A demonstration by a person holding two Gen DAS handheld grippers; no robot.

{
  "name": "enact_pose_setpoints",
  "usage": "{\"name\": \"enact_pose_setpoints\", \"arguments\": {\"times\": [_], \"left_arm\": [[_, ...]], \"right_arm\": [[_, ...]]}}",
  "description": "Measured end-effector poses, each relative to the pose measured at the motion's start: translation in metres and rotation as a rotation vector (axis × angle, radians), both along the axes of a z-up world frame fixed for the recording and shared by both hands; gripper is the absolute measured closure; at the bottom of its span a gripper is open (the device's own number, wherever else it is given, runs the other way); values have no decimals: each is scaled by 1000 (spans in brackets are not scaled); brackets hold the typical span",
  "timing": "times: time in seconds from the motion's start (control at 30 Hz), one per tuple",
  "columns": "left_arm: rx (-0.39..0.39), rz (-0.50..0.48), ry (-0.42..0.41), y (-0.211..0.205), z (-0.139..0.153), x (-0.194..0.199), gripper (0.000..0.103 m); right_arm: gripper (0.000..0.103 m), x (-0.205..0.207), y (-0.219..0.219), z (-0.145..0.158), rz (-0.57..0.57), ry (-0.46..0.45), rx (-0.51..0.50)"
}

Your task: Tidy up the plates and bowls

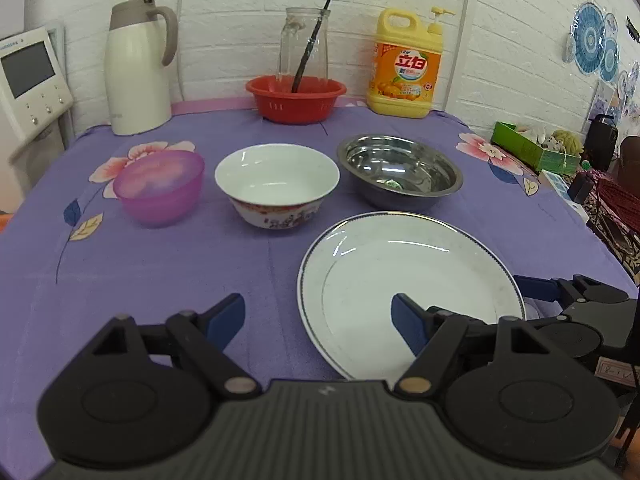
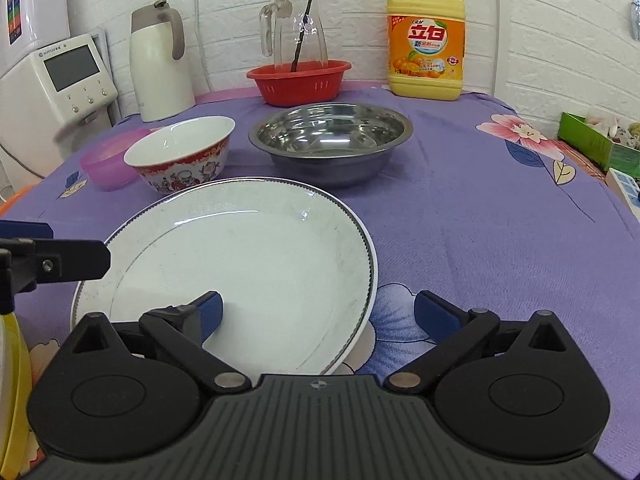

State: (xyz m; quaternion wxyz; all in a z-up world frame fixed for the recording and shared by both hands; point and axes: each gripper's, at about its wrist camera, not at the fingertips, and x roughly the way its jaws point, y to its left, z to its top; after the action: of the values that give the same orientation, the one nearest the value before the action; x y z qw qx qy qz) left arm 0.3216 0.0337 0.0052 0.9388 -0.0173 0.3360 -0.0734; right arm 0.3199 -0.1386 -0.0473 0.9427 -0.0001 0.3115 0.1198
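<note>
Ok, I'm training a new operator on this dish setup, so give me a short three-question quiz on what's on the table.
1. True or false: the white plate is stacked inside the steel bowl.
2. Which bowl sits between the purple plastic bowl and the steel bowl?
3. Are the jaws of the right gripper open or shut?

Key: 1 false, it lies flat on the tablecloth; 2 the white ceramic bowl; 3 open.

Left tool (image 1: 318, 322) and right tool (image 2: 318, 312) hover level, both spread wide.

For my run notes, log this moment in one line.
left gripper open | right gripper open | plate untouched | bowls unstacked
</note>
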Motion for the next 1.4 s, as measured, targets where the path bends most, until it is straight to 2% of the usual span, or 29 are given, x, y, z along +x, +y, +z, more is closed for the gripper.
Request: {"name": "enact_pose_setpoints", "arguments": {"times": [0.17, 0.37, 0.57, 0.8, 0.87, 1.1, 1.23, 1.4], "left_arm": [[-19, -25, 39, -5, -5, 16, 29], [-46, -68, 136, -18, -20, 50, 29], [-56, -65, 148, -19, -31, 64, 29], [-19, -75, 151, -25, -30, 64, 31], [20, -80, 143, -30, -31, 62, 31], [18, -90, 147, -28, -31, 63, 32], [11, -95, 155, -28, -31, 64, 30], [16, -85, 157, -30, -32, 66, 28]], "right_arm": [[0, -1, -3, 0, -1, -5, 26], [0, -1, -10, 0, -6, -12, 85], [0, -1, -9, 0, -6, -14, 95], [0, 0, -7, -1, -1, -12, 70], [0, 0, -2, -1, 21, -9, 49], [0, -5, 20, -2, 111, -2, -15], [0, -4, 8, 0, 105, -11, 46], [0, -3, 12, -2, 105, -18, 33]]}}
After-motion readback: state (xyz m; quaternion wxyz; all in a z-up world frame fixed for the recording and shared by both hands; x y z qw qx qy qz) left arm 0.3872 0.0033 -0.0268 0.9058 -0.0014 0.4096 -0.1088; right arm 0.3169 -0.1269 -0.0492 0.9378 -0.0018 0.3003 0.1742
